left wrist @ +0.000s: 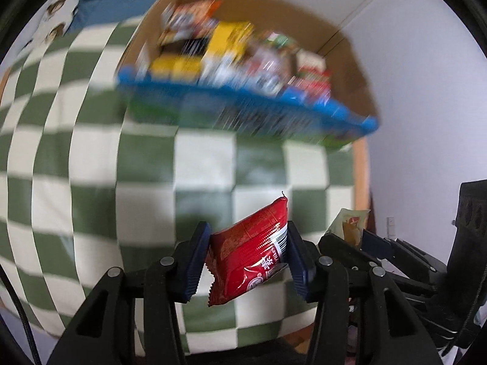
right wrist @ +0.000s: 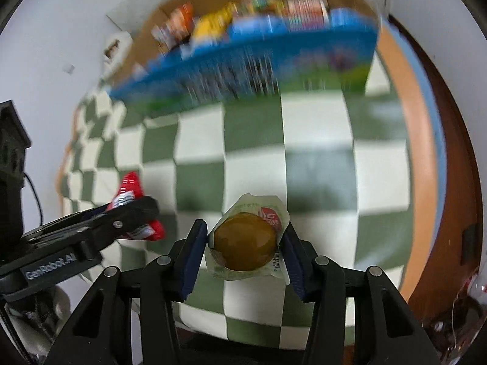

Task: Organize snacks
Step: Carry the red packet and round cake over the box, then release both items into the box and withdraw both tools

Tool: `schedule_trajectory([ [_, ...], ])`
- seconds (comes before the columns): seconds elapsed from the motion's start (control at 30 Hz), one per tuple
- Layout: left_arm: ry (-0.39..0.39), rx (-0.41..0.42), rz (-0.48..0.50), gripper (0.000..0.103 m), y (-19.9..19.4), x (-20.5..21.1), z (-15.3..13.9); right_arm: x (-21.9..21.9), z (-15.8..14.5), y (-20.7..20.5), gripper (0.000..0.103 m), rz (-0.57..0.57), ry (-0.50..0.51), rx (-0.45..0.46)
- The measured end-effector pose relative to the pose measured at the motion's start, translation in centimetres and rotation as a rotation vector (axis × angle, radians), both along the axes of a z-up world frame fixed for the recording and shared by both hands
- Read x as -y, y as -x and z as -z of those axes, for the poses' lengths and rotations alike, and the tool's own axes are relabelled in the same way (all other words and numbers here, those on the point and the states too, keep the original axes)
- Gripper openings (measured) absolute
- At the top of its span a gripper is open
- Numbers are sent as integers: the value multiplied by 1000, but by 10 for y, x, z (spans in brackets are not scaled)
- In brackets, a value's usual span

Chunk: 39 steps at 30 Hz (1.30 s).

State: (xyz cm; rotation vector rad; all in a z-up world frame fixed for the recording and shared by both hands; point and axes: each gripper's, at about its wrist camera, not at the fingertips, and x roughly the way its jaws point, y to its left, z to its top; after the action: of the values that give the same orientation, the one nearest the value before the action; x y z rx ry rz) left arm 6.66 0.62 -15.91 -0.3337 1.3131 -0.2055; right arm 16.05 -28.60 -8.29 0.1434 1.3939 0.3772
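With the left gripper clamped on a red snack packet and the right gripper on a clear-wrapped brown pastry, both above the checkered cloth, either of the 2 slippery wrappers may slide free short of the snack box.

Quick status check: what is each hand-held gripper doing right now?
Left hand-held gripper: closed on the red snack packet.
Right hand-held gripper: closed on the clear-wrapped brown pastry.

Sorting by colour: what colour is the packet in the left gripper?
Red foil snack packet, white label; clearest in the left wrist view.
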Motion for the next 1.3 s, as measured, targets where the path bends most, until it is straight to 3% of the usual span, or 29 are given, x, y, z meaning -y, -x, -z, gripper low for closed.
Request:
schedule_trajectory([
  [0.17, -24, 72, 29, 46, -76, 34, -27, 10, -54, -68, 51, -7, -20, 99],
  [0.3, -58, 55, 44, 46, -146, 43, -31, 2, -61, -132, 51, -8, 16, 137],
  [0.43, -69, -28, 42, 46, -205, 42, -14, -6, -42, -198, 51, -16, 56, 118],
  [0.6, -107, -133, 47, 47, -265, 43, 21, -19, 0, -251, 51, -41, 89, 54],
  [0.9, -122, -246, 45, 48, -302, 39, 63, -24, 55, -304, 54, -86, 102, -93],
  [0.93, -120, -255, 39, 58, -302, 37, 64, -24, 60, -308, 54, -92, 109, -124],
  [1.0, -92, -269, 34, 70, -303, 35, 67, -23, 63, -312, 73, -96, 127, -144],
  [1.03, -85, -271, 33, 74, -303, 35, 67, -23, 62, -314, 90, -96, 144, -144],
  [1.1, -102, -249, 39, 77, -302, 36, 60, -22, 60, -314, 92, -103, 160, -145],
  [1.17, -140, -236, 44, 94, -301, 39, 55, -21, 58, -313, 92, -105, 179, -148],
  [1.3, -143, -210, 29, 94, -295, 39, 44, -17, 53, -306, 93, -103, 210, -138],
])
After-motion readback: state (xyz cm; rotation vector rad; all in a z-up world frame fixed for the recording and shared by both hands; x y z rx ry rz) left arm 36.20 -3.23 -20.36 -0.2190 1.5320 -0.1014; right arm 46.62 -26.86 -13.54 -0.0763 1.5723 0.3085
